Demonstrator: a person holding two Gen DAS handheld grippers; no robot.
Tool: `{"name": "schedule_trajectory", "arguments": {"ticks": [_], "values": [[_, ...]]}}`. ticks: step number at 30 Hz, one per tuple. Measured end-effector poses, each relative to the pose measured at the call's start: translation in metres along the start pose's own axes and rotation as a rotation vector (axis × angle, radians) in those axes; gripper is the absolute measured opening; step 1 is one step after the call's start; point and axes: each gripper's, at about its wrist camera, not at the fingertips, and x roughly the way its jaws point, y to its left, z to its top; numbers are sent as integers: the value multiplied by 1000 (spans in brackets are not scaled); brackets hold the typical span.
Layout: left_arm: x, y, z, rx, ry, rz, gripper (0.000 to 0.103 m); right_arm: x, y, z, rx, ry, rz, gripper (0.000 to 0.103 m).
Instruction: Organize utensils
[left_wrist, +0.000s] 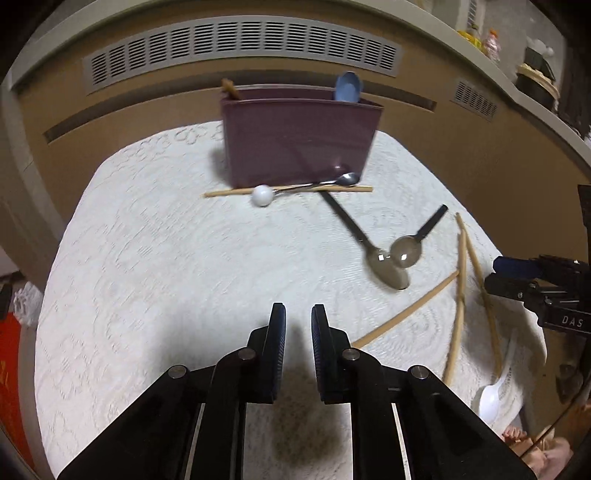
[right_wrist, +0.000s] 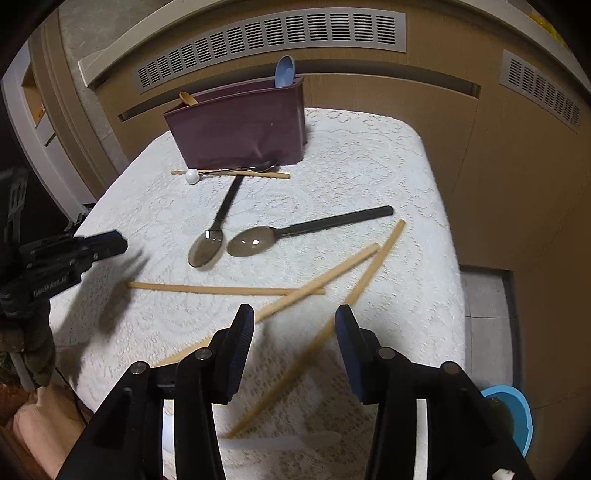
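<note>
- Where lettering shows, only "DAS" can be read, white on the black body of the right gripper (left_wrist: 496, 275) at the edge of the left wrist view; the print on the left gripper (right_wrist: 114, 240) seen from the right wrist is too blurred to read.
- Left gripper: its jaws stand nearly together over bare lace cloth, with nothing between them.
- Right gripper: its jaws stand apart above a light wooden chopstick (right_wrist: 295, 363), whose lower part passes between them without the pads touching it.
- On the white lace-covered counter (left_wrist: 155, 258) lie two more chopsticks (right_wrist: 229, 288), crossing one another, and two smoke-grey translucent spoons with black handles (right_wrist: 207, 247), bowls side by side.
- A maroon plastic utensil holder (left_wrist: 299, 140) stands at the far end; a pale blue spoon (left_wrist: 348, 86) and a wooden spoon tip (left_wrist: 229, 88) rise from it, their lower parts hidden.
- Just before the holder lie another chopstick (left_wrist: 221, 192) and a metal spoon with a white ball end (left_wrist: 263, 195).
- A white plastic spoon (left_wrist: 493, 397) lies near the counter's edge, blurred in the right wrist view.
- A blue bowl (right_wrist: 517, 413) is half hidden behind the right gripper.
</note>
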Motion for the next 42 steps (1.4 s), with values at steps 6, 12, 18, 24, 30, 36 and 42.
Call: {"name": "schedule_trajectory", "arguments": {"ticks": [6, 12, 18, 24, 30, 36, 42], "values": [[5, 3, -4, -15, 7, -31, 23, 36, 51, 27, -85, 42, 80, 44], [7, 16, -3, -45, -1, -54, 41, 82, 82, 64, -124, 53, 37, 44], [2, 36, 5, -90, -44, -51, 56, 118, 89, 108, -85, 34, -29, 43], [8, 55, 6, -136, -50, -41, 65, 127, 133, 136, -154, -20, 10, 43], [12, 68, 5, -147, -29, -33, 65, 163, 165, 144, -287, 6, -91, 30], [11, 67, 6, -136, -26, -43, 66, 143, 164, 127, -365, 56, -89, 17], [22, 57, 10, -120, -10, -71, 66, 101, 128, 97, -316, 77, -52, 10]]}}
